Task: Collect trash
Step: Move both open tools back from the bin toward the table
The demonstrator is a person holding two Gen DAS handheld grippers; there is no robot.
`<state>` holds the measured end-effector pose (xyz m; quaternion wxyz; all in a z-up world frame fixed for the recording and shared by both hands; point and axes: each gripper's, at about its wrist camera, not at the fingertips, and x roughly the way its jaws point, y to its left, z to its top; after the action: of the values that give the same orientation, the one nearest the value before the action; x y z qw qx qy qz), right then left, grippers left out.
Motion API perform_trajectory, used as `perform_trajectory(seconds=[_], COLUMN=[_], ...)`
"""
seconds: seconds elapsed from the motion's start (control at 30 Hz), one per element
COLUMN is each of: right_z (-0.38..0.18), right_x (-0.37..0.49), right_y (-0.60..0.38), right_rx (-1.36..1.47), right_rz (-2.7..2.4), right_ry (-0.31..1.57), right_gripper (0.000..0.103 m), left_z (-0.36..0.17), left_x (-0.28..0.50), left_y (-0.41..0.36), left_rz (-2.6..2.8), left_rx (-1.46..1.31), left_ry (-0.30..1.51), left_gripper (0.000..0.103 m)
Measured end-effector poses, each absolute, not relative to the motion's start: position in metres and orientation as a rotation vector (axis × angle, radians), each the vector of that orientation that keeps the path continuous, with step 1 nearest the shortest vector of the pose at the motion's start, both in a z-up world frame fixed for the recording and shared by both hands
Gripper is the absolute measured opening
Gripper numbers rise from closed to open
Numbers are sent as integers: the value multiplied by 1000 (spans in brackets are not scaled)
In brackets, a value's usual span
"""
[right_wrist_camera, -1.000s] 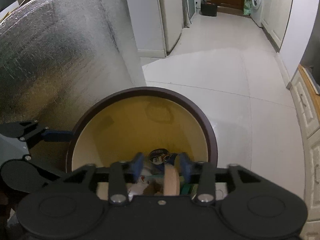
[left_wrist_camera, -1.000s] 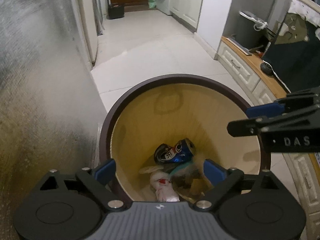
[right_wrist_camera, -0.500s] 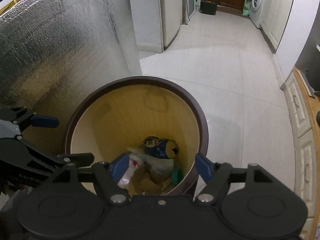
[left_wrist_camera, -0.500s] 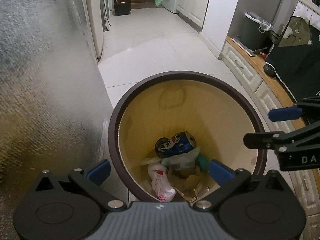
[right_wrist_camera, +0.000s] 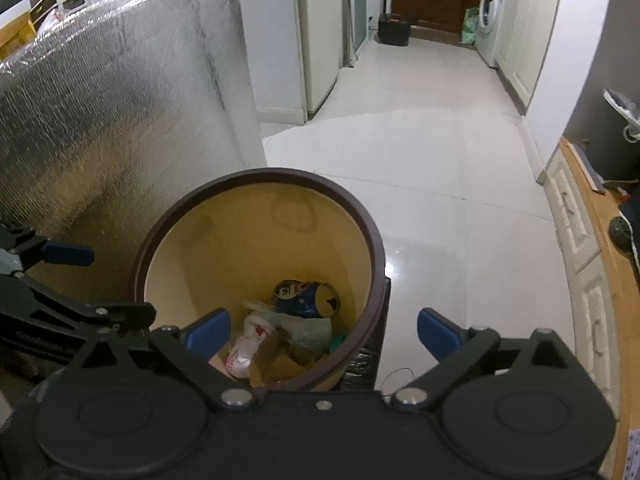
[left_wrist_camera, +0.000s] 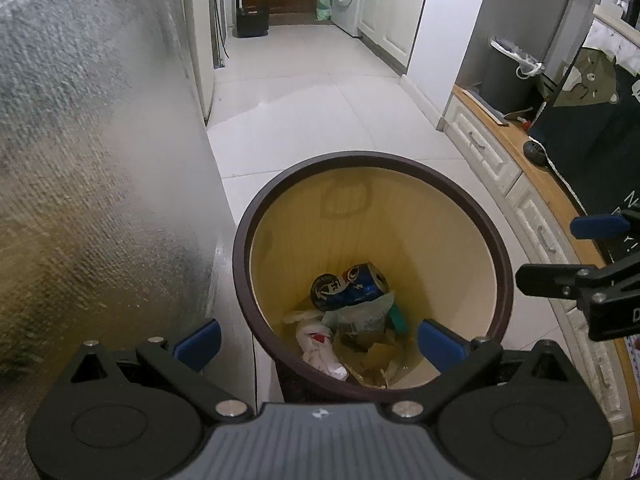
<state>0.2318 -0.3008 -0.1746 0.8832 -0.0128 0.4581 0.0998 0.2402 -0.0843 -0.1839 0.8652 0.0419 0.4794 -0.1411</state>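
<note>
Right wrist view: the right hand-held gripper (right_wrist_camera: 322, 330) has just been opening its jaws, and they now stand spread wide with nothing between them; the flat tan piece it pinched a second ago is gone from its blue pads (right_wrist_camera: 208, 330). The left hand-held gripper (left_wrist_camera: 316, 340) is likewise spread and empty, as it was before. Both have drawn up and back from the round bin with a dark brown rim and yellow inside (right_wrist_camera: 256, 178), which looks smaller than a moment ago.

The trash lies at the bottom of that bin: a dented blue drink can (right_wrist_camera: 306, 298) on its side, a crumpled white plastic wrapper with red print (right_wrist_camera: 250, 344), a greenish crumpled bag (right_wrist_camera: 310, 330) and torn brown cardboard (right_wrist_camera: 276, 356). By the look of it the drop is done, and the next piece still has to be found.

The bin stands on a glossy white tiled floor (right_wrist_camera: 440, 168), just beside a tall panel wrapped in silver foil (right_wrist_camera: 112, 120). A white cabinet with a wooden top (left_wrist_camera: 532, 184) runs along the right, and a white washing machine (right_wrist_camera: 490, 20) stands far down the corridor.
</note>
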Motion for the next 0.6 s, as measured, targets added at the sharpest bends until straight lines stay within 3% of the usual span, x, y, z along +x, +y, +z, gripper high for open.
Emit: perform_trajectory(seconds=[0.6], right_z=[-145], right_x=[174], right_y=[-319], right_rx=[-15], right_rz=[155], right_ry=[883], right_gripper=[103], left_z=[-135], left_x=[199], left_y=[-91], left_rz=[-325], left_rx=[92], left_ry=[917], left_gripper=[103])
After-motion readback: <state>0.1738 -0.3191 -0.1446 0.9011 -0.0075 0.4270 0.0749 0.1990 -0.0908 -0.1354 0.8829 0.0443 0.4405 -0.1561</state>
